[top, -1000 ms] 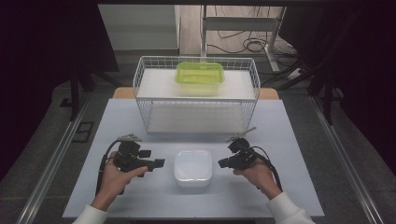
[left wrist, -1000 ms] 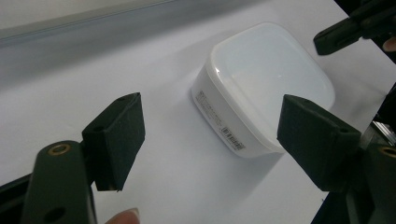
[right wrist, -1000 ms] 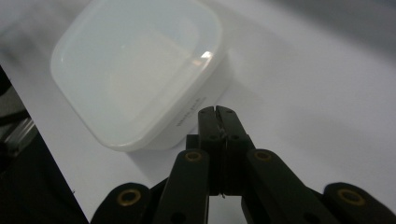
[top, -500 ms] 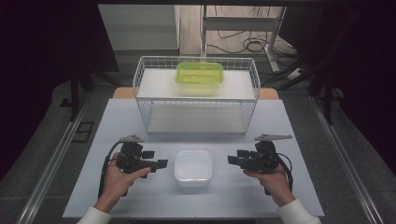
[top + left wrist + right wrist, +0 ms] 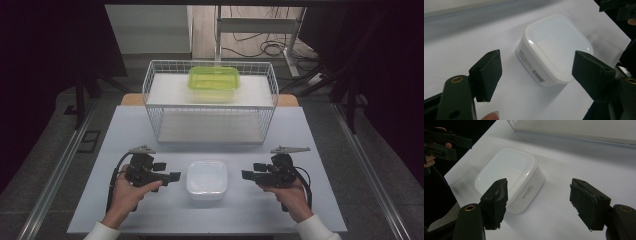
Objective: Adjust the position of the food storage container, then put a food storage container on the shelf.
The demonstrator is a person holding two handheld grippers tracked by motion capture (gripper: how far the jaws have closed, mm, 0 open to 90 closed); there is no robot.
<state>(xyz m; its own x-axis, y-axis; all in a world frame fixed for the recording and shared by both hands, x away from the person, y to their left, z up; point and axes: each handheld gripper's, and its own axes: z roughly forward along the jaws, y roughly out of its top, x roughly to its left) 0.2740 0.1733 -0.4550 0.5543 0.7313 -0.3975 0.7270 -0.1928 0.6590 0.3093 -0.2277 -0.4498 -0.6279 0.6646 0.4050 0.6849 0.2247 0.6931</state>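
Now our right gripper has backed toward 3 o'clock off the white container, jaws just spread, nothing between; left gripper spread too.

Box on table between grippers, basket behind, container seemingly inside

My high view sits above my side of the counter, looking forward and down, far enough back to take in the wire basket at the far end. The left gripper view rides on the left hand-held gripper and looks close and low across the counter at the white container. The right gripper view rides on the right hand-held gripper, facing the container from the opposite side. All three views share that container.
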